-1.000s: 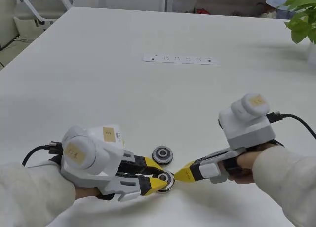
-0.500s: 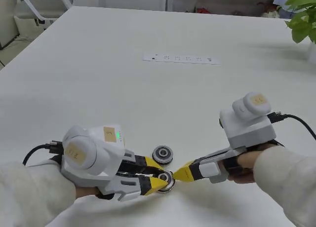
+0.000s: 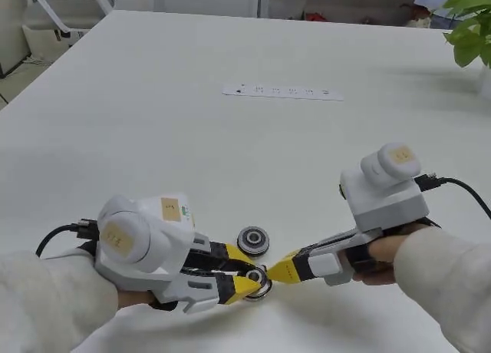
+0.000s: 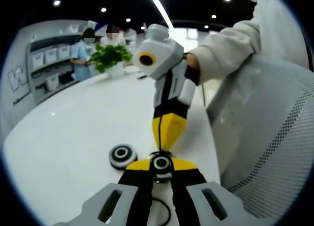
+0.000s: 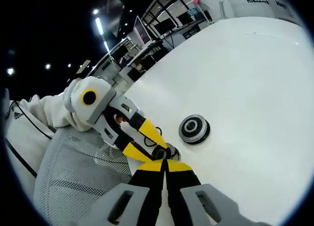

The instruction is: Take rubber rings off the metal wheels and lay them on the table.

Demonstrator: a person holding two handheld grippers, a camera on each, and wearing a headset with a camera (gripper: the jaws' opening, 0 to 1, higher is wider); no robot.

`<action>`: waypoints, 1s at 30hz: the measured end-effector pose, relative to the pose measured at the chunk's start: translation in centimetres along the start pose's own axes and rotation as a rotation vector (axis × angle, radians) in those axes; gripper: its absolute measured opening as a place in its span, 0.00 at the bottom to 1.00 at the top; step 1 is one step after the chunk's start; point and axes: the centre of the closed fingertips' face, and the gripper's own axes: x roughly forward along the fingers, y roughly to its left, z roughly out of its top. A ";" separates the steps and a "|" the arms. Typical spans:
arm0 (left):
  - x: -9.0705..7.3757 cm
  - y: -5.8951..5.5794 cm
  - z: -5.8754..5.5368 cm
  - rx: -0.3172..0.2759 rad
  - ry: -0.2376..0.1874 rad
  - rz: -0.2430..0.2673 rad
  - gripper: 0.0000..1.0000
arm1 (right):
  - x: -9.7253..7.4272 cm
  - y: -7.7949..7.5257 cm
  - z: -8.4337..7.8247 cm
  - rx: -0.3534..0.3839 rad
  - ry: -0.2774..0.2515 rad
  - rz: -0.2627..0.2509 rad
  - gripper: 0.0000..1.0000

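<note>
Low on the white table [image 3: 230, 146], my left gripper [image 3: 249, 281] is shut on a small metal wheel [image 3: 259, 278] with a black rubber ring; in the left gripper view the wheel [image 4: 161, 163] sits between the yellow tips. From the right, my right gripper [image 3: 281, 272] meets that wheel [image 5: 167, 152], its yellow tips pressed together on the ring's near edge. A second wheel [image 3: 252, 240] with its black ring lies flat on the table just beyond, apart from both grippers; it also appears as the loose wheel [image 4: 122, 155] and the flat wheel [image 5: 194, 128].
A white power strip [image 3: 281, 92] lies across the table's middle, far from the work. A green plant [image 3: 469, 31] stands at the far right edge. A mesh chair back [image 4: 265, 132] is close behind the person. People stand by shelves [image 4: 54, 59] in the background.
</note>
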 end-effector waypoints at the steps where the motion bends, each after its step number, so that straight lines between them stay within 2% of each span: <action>1: 0.0 0.0 0.0 -0.001 0.000 -0.001 0.14 | 0.0 0.0 0.0 -0.002 0.001 0.001 0.00; 20: 0.0 -0.1 0.0 -0.010 -0.001 -0.001 0.14 | 0.1 0.4 0.2 -0.009 -0.007 0.023 0.00; 22: 0.0 -0.1 0.0 -0.011 -0.002 -0.001 0.14 | 0.1 0.6 0.3 -0.006 -0.010 0.033 0.00; 24: 0.0 -0.1 0.0 -0.011 -0.002 -0.001 0.14 | 0.2 1.3 1.0 0.014 -0.049 0.070 0.00; 30: 0.0 -0.1 0.0 -0.016 -0.004 0.001 0.14 | 0.1 0.9 1.0 0.001 -0.044 0.039 0.00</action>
